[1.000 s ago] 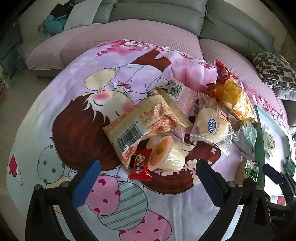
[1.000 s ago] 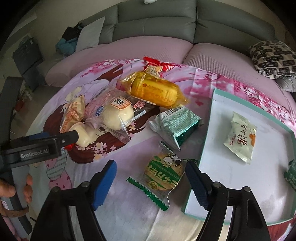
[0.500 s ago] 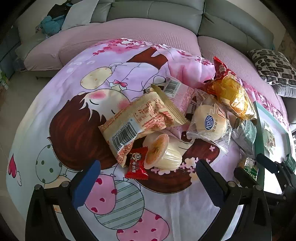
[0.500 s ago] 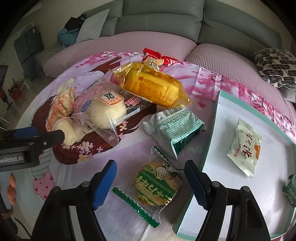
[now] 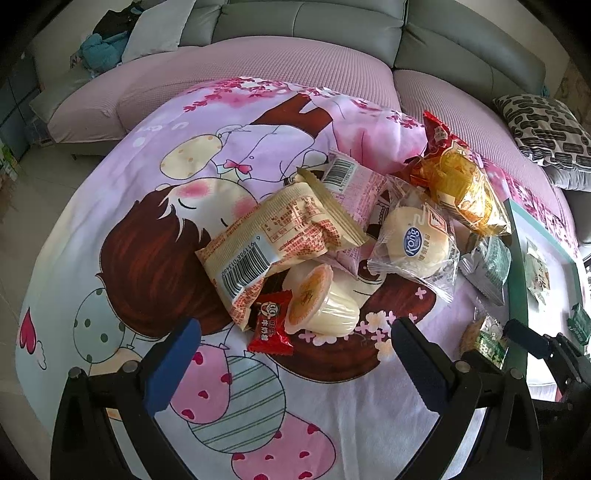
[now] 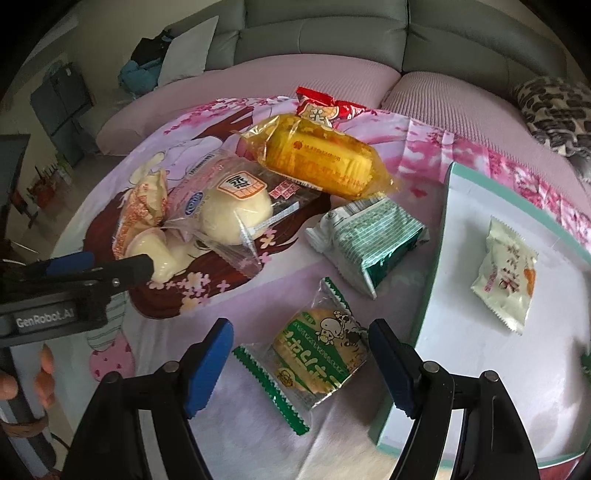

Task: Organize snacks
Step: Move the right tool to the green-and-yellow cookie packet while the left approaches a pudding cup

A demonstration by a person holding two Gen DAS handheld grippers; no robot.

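Note:
Snacks lie in a heap on a cartoon-print cloth (image 5: 147, 229). My right gripper (image 6: 301, 365) is open, its blue pads either side of a green-and-white cracker packet (image 6: 317, 354), not touching it. Beyond it lie a green striped pack (image 6: 365, 240), a yellow cake pack (image 6: 321, 155) and a bun in clear wrap (image 6: 232, 214). My left gripper (image 5: 295, 363) is open and empty, just short of a small red candy (image 5: 271, 326) and a jelly cup (image 5: 317, 306). A beige barcode pack (image 5: 273, 236) lies behind them.
A white tray with a teal rim (image 6: 439, 229) sits right of the snacks and holds a pale snack packet (image 6: 504, 280). A red packet (image 6: 321, 109) lies at the far edge. A grey sofa (image 5: 314, 26) and a patterned cushion (image 5: 546, 133) stand behind. A hand (image 6: 22, 380) holds the left gripper.
The right gripper has drawn in over the green-and-white cracker packet, which now lies between its pads. The left gripper has hardly moved.

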